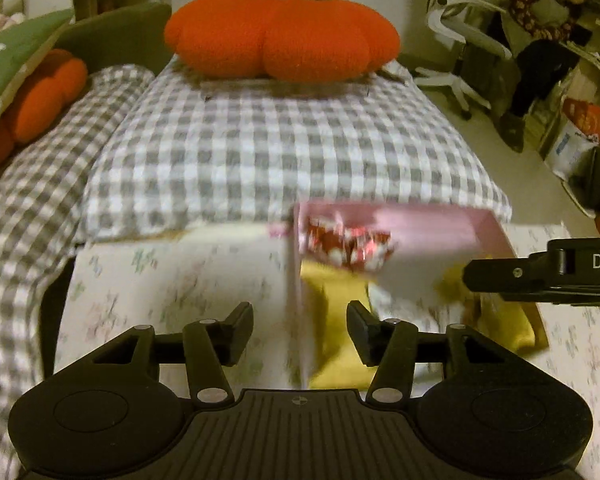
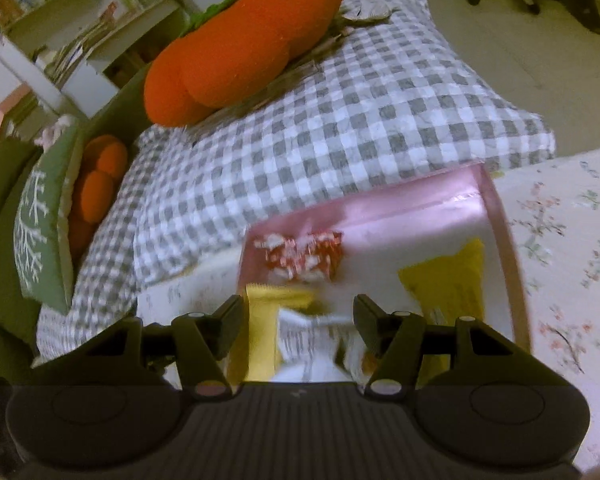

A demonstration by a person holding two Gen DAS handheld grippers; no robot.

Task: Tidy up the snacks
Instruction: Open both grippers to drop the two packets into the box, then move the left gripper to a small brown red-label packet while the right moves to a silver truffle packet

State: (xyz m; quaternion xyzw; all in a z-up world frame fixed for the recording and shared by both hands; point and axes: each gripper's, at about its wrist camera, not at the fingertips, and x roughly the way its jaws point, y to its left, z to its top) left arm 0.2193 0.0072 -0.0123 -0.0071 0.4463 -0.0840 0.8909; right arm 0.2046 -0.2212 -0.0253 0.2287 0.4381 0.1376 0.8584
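Left wrist view gives me first the big grey-and-white checked pillow [image 1: 284, 148], which lies beyond the floral sheet [image 1: 172, 276], and on the far end of the pillow sits an orange pumpkin cushion [image 1: 280, 34]. A second, smaller orange cushion [image 1: 40, 96] is at the left, partly under a green cushion [image 1: 4, 68]. Next in size is the pink box [image 1: 484, 226], which rests on the floral sheet just in front of the pillow. Inside it I see a red-and-white snack packet [image 1: 348, 246] toward the back wall, a yellow packet [image 1: 336, 312] at the left side and another yellow packet [image 2: 448, 280] at the right side; all are blurred, so I cannot read them. A white printed wrapper [image 2: 308, 336] lies at the near part of the box in the right wrist view. My left gripper [image 1: 300, 328] hangs above the box's left wall, jaws moderately apart, holding nothing. My right gripper [image 2: 298, 326] is over the box interior, jaws also moderately apart and empty.
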